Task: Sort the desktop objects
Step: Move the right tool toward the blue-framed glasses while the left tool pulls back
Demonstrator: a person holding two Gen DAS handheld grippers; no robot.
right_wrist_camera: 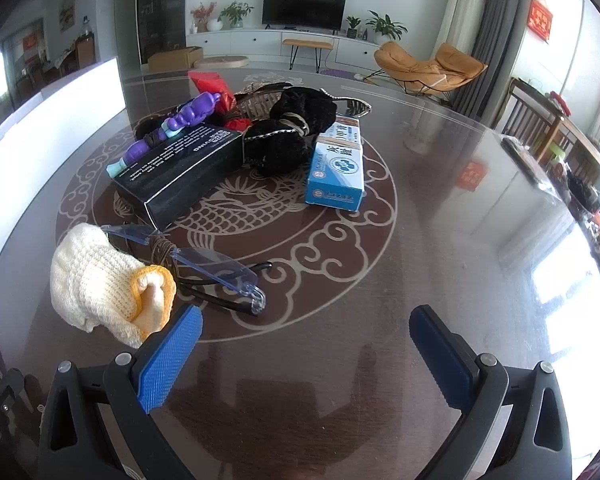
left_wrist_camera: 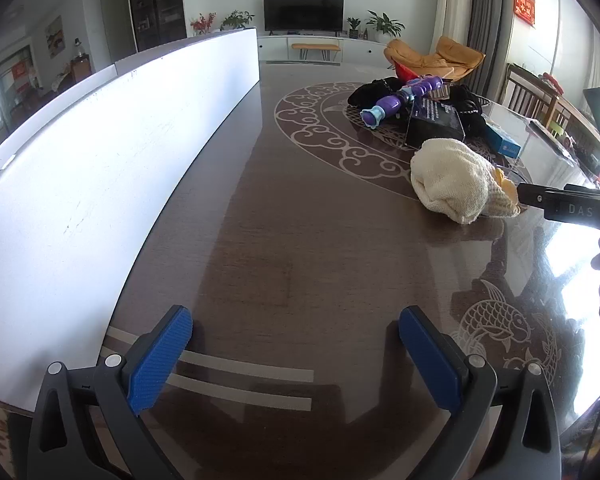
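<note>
The right gripper [right_wrist_camera: 304, 344], black-framed with two blue ribbed pads, hangs spread wide over the glossy dark brown table [right_wrist_camera: 440, 240] with its pale cloud-and-fish inlay, nothing between the pads. Its left fingertip [right_wrist_camera: 172, 356] sits just beside the yellow cuff of one cream knitted work glove [right_wrist_camera: 100, 284], which lies crumpled on the tabletop; whether they touch cannot be told. Just behind the glove lies one pair of clear plastic safety glasses with black arms [right_wrist_camera: 216, 268], one arm tucked under the glove's edge.

Further in, on the round inlay, the rest of the things sit in a loose heap. One long black cardboard box with white print [right_wrist_camera: 180, 172] lies flat, and one purple and teal plastic toy [right_wrist_camera: 168, 128] rests along its top. Right of it one blue and white carton with Chinese characters [right_wrist_camera: 336, 164] lies flat, its far end against a bundle of black fuzzy fabric tied with cord [right_wrist_camera: 288, 136]. Behind them a shallow woven wicker basket [right_wrist_camera: 260, 100] shows its rim; the black bundle lies partly in it, the rest of its contents are hidden. Something red [right_wrist_camera: 212, 84] sits at the back of the heap.

The left gripper [left_wrist_camera: 296, 344], of the same make, is likewise spread apart over bare table, well apart from the heap. A tall white board [left_wrist_camera: 100, 152] stands along the table's left side
</note>
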